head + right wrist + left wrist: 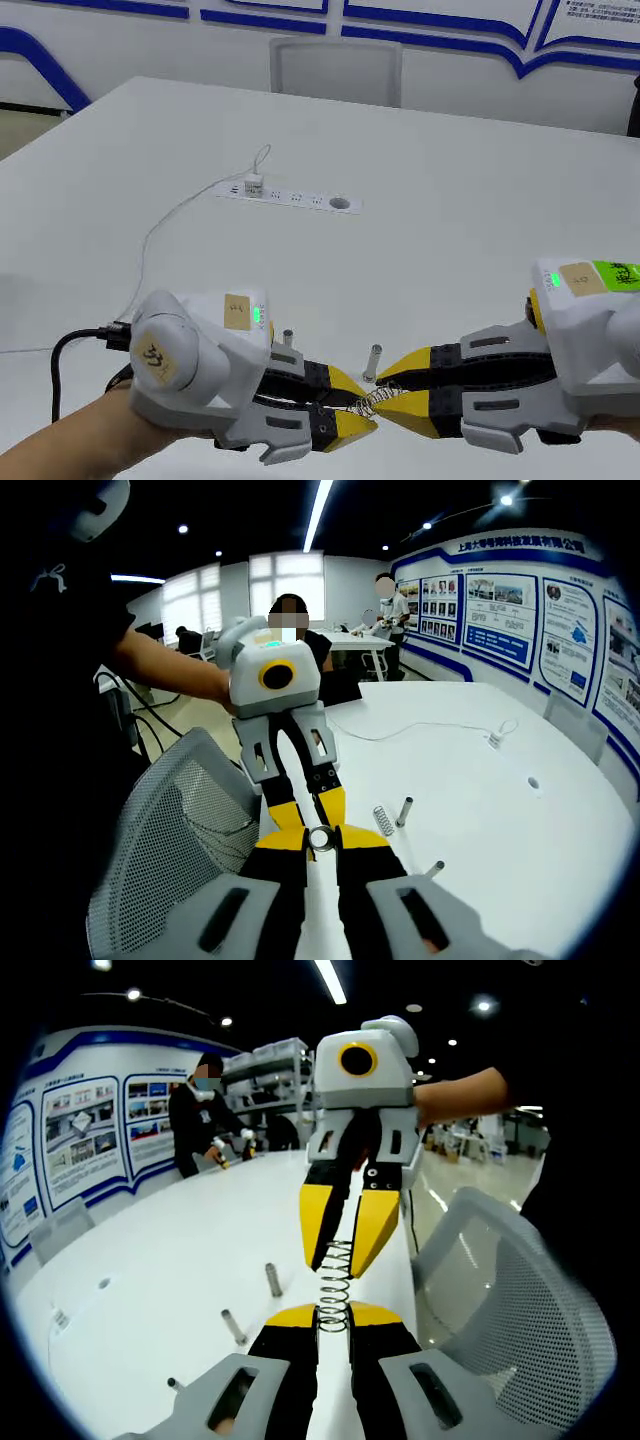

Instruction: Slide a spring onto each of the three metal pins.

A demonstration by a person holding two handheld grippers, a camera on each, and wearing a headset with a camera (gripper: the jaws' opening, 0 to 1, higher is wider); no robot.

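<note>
Currently both grippers are on one spring (335, 1278), held in the air above the bench (450, 250) near its edge on my side.

Left gripper (333, 1315): jaws pressed in on the near end of the coil, yellow tips touching it on both sides.

Right gripper (320, 838): jaws closed around the other end. In the right gripper view the coil shows end-on as a ring clamped between my tips.

The grippers point nose to nose, with the spring bridging the small gap between them. It's roughly level in the head view.

Three metal pins (233, 1326) stand upright on the bench in a row, left of the spring in the left gripper view. All three are bare metal and apart from the spring I'm holding.

Second spring (383, 820) is on the bench just beside an upright pin (404, 811) in the right gripper view. I can't tell if it touches that pin, or whether it stands or lies.

Further back on the bench there's a white power strip (290, 196) with a charger (254, 183) plugged in. A white cable (160, 225) runs off it to the left.

A grey chair (335, 70) sits beyond the far edge of the bench. A mesh chair (500, 1310) is just beside the bench edge by my grippers. A black cable (60, 355) comes off the back of the left gripper.
</note>
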